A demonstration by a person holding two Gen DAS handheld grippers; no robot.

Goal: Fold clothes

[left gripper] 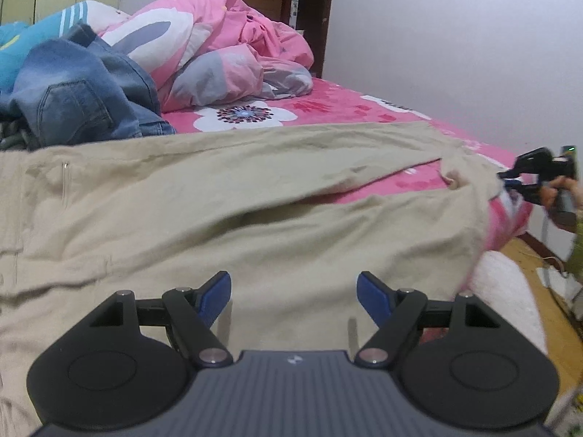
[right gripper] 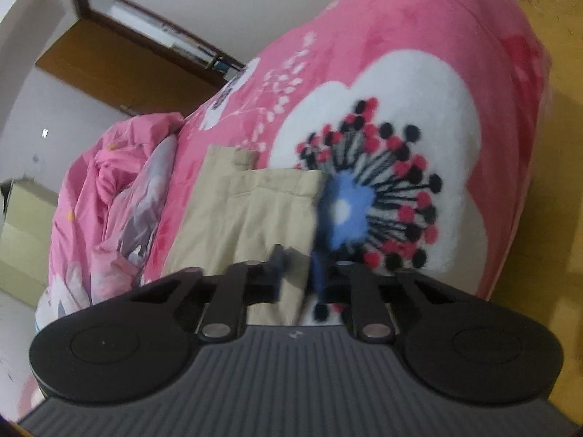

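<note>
Pink floral bedspread (left gripper: 328, 109) is covered by beige trousers (left gripper: 218, 189); the hem should be kept taut by the clenched right gripper (right gripper: 297, 273), while the left gripper (left gripper: 294, 296) is held released.

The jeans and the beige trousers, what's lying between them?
Nothing: in the left wrist view the jeans sit right against the far edge of the beige trousers.

bed (left gripper: 328, 109): pink floral blanket | on it: beige trousers (left gripper: 218, 200), jeans (left gripper: 83, 98), pink duvet (left gripper: 226, 47), blue garment (left gripper: 22, 47)
</note>
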